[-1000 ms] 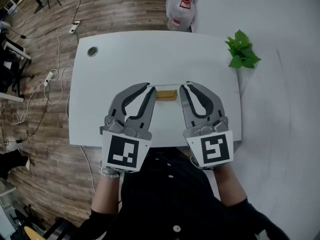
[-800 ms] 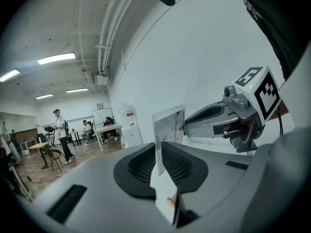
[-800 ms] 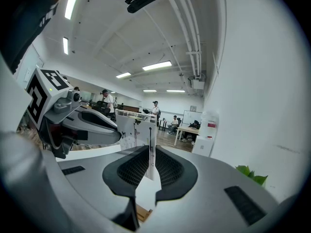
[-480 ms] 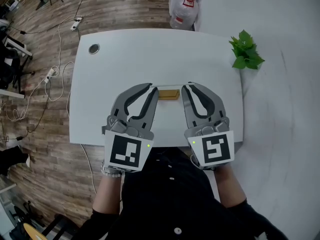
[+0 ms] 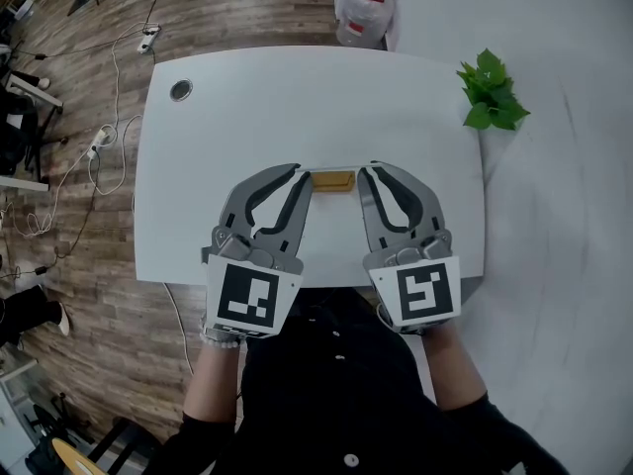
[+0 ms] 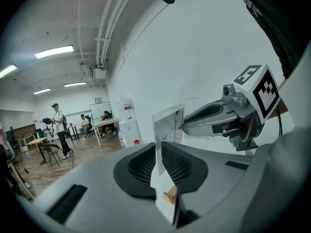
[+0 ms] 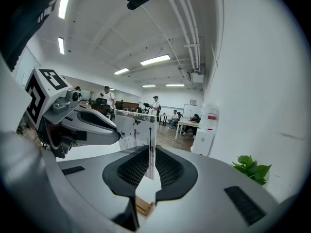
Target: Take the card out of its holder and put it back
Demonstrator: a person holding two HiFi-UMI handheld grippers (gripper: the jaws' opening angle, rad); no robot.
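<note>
A clear card (image 5: pixel 336 168) stands upright over a small wooden holder (image 5: pixel 331 180) near the middle of the white table (image 5: pixel 247 107). My left gripper (image 5: pixel 300 173) is shut on the card's left edge and my right gripper (image 5: pixel 367 169) on its right edge. In the left gripper view the card (image 6: pixel 168 127) rises from between the shut jaws of the left gripper (image 6: pixel 159 149), with the holder (image 6: pixel 170 195) below. The right gripper view shows the card (image 7: pixel 137 130), the right gripper (image 7: pixel 149 154) and the holder (image 7: pixel 143 207) likewise. Whether the card's bottom edge sits in the slot is hidden.
A green plant (image 5: pixel 492 92) stands at the table's far right corner, and a round cable grommet (image 5: pixel 180 89) at its far left. A water bottle (image 5: pixel 361 8) stands on the floor behind the table. Cables (image 5: pixel 99 146) lie on the wood floor at left. People stand far off in the room.
Both grippers stay shut on the card's edges above the holder. Only the head view has shifted a little; nothing else has visibly moved.
</note>
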